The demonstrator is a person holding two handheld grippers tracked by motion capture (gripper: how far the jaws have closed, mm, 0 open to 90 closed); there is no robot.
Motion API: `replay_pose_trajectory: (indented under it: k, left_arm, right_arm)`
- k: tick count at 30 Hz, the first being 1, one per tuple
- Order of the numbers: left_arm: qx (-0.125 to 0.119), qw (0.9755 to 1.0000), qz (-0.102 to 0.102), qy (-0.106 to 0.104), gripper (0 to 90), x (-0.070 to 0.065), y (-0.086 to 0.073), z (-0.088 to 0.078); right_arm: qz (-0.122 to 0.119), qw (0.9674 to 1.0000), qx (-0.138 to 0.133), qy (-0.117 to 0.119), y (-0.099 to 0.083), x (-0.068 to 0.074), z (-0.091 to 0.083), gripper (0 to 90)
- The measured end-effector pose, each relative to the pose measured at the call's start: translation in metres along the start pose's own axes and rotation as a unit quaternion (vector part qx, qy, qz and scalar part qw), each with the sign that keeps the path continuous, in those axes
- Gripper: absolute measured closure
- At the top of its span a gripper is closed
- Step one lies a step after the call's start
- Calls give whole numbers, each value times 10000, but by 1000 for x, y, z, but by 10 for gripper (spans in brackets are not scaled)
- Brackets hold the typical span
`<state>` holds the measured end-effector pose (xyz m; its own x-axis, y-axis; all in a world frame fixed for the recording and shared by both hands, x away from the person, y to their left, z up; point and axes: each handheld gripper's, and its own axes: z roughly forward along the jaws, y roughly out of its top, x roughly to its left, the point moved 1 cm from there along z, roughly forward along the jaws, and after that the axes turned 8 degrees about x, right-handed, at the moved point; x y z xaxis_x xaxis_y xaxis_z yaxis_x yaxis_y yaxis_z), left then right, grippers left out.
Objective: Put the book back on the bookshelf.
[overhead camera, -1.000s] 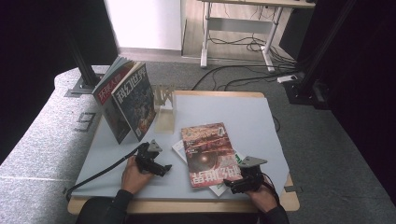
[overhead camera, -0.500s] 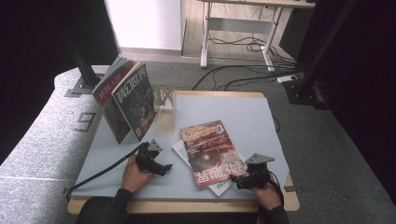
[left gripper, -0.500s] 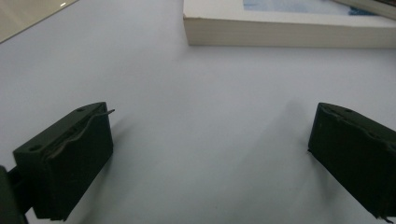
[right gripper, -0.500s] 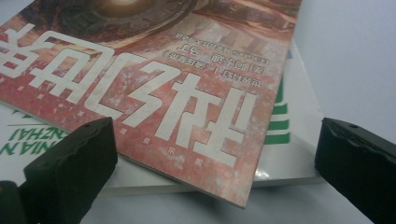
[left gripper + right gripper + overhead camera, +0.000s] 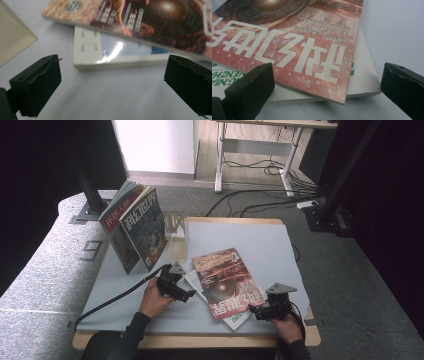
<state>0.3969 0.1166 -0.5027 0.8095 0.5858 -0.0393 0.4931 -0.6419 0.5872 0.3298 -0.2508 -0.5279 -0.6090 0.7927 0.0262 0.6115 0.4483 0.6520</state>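
A red magazine (image 5: 227,282) lies flat on the table, on top of a white magazine (image 5: 235,320) that sticks out at its near and left edges. My left gripper (image 5: 185,294) sits just left of the stack. It is open in the left gripper view (image 5: 112,87) and faces the white magazine's corner (image 5: 100,50), with the red magazine (image 5: 140,20) above it. At the stack's near right corner my right gripper (image 5: 256,312) is open. In the right gripper view (image 5: 327,92) the red cover (image 5: 287,45) and the white magazine's edge (image 5: 364,75) lie just ahead of the jaws.
Several magazines (image 5: 137,227) stand upright at the back left, leaning beside a clear acrylic stand (image 5: 177,232), whose base (image 5: 12,42) is near my left gripper. A grey mat (image 5: 265,245) covers the table, whose wooden front edge (image 5: 200,340) runs close to both hands.
My right gripper has shifted slightly to the right, off the red magazine's corner. The left gripper and the magazines have stayed put.
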Motion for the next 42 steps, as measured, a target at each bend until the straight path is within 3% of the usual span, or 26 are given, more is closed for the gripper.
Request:
replay_pose_trajectory:
  k: [6,13,20,22,26,33,42]
  left_arm:
    - [-59,9999,115,-56,0,3,21,7]
    - [-83,9996,243,-99,0,5,44,28]
    - [34,9993,370,-17,0,9,60,48]
    - [-5,9994,338,-66,0,12,64,52]
    - [15,9992,392,84,0,16,70,59]
    - [-16,9993,343,153,0,28,75,67]
    - [-68,9998,185,-35,0,40,80,75]
  right_arm:
    - [-3,10000,3,-5,0,0,0,0]
    - [-9,10000,-1,-6,0,0,0,0]
    - [-12,10000,-6,-6,0,0,0,0]
    - [-16,10000,-5,-6,0,1,0,0]
    - [-18,10000,-4,-8,0,1,0,0]
    - [-24,10000,10,-16,0,1,0,0]
    - [-23,10000,-4,-5,-1,0,0,0]
